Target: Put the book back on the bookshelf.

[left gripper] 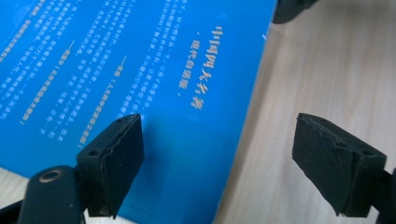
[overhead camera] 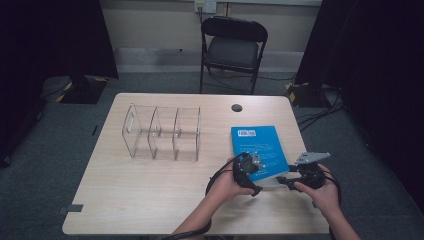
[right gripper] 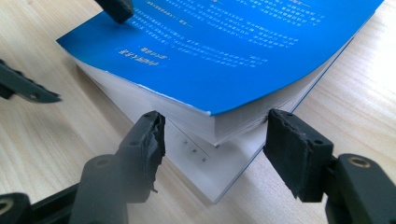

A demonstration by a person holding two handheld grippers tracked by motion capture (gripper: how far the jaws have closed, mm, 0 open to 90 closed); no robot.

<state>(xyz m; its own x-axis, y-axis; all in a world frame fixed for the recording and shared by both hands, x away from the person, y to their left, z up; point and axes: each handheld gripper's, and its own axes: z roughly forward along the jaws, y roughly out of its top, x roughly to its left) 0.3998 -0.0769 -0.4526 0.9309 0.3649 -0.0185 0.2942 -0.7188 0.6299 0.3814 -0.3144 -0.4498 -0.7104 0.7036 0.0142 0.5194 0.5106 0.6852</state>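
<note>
The right gripper (right gripper: 210, 149) has its jaws half spread around the near corner of the blue book (overhead camera: 259, 150), pads clear of the pages. That book lies flat right of the clear organizer (overhead camera: 161, 132). The left gripper (left gripper: 233, 163) gapes wide over its cover; better to press down there while the right closes squarely on all pages.

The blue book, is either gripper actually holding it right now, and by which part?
Neither grips the blue book. The right gripper stands open around its lifted near corner; the left gripper hovers open over the cover's edge.
</note>
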